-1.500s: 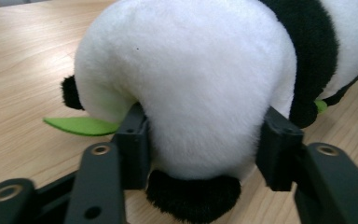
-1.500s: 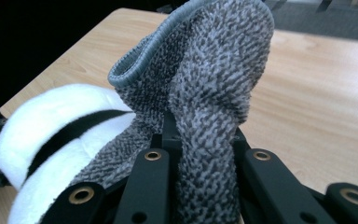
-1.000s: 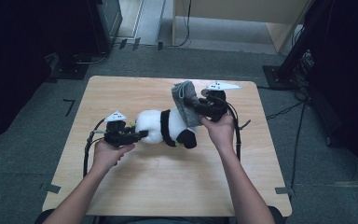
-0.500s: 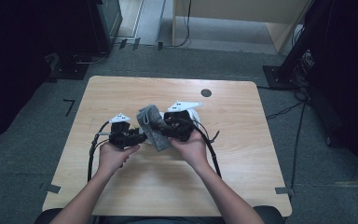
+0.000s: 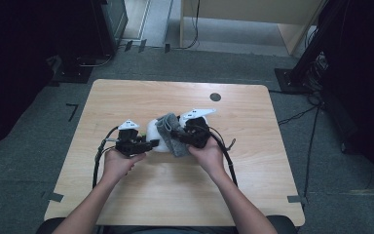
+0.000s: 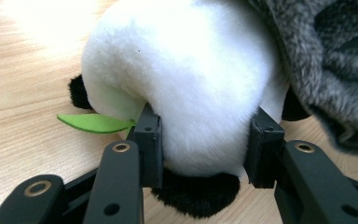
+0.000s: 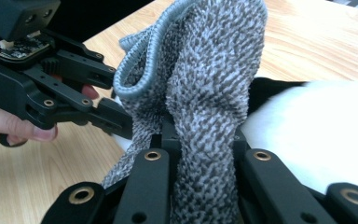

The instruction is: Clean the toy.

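The left gripper (image 6: 200, 144) pinches the fluffy white-and-black panda toy (image 6: 186, 79); the right gripper (image 7: 200, 140) clamps the grey looped cloth (image 7: 209, 79), draped over it.

plush panda (image 6: 200, 88): white body, black ears and limbs; green leaf at its side
cloth (image 7: 209, 88): grey-and-white speckle, pale blue-grey hem
table (image 5: 126, 97): light wood grain; one dark round spot
gripper jaws: black
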A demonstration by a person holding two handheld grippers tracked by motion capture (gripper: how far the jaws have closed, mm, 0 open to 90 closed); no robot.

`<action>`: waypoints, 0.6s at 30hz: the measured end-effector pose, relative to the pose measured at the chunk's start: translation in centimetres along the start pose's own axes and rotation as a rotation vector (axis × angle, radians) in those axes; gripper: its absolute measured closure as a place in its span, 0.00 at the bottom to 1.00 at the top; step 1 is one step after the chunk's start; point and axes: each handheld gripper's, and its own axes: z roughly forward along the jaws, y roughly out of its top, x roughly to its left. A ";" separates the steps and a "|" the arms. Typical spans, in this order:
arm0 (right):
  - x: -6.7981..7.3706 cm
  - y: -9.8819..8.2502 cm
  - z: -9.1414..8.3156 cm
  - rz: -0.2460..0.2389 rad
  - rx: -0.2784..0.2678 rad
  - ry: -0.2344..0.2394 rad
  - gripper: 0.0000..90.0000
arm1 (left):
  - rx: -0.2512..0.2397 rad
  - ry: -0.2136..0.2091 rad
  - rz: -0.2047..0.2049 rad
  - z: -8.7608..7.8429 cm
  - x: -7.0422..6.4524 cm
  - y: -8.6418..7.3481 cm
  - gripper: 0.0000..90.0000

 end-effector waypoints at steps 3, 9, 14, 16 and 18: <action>-0.5 0.0 -1.0 0.006 -0.014 -0.011 0.88 | 0.000 -0.017 -0.017 0.0 0.4 0.0 0.64; -1.6 0.0 -3.2 0.030 -0.050 -0.024 0.88 | -0.002 -0.030 -0.025 0.0 0.6 0.0 0.64; -3.3 -0.1 -5.1 0.063 -0.091 -0.057 0.88 | 0.001 -0.049 -0.042 0.0 1.0 0.1 0.64; -4.1 -0.2 -5.7 0.079 -0.105 -0.068 0.88 | 0.000 -0.050 -0.044 0.1 1.0 0.1 0.64; -4.8 -0.5 -6.1 0.099 -0.113 -0.076 0.88 | 0.000 -0.051 -0.044 0.1 1.0 0.1 0.64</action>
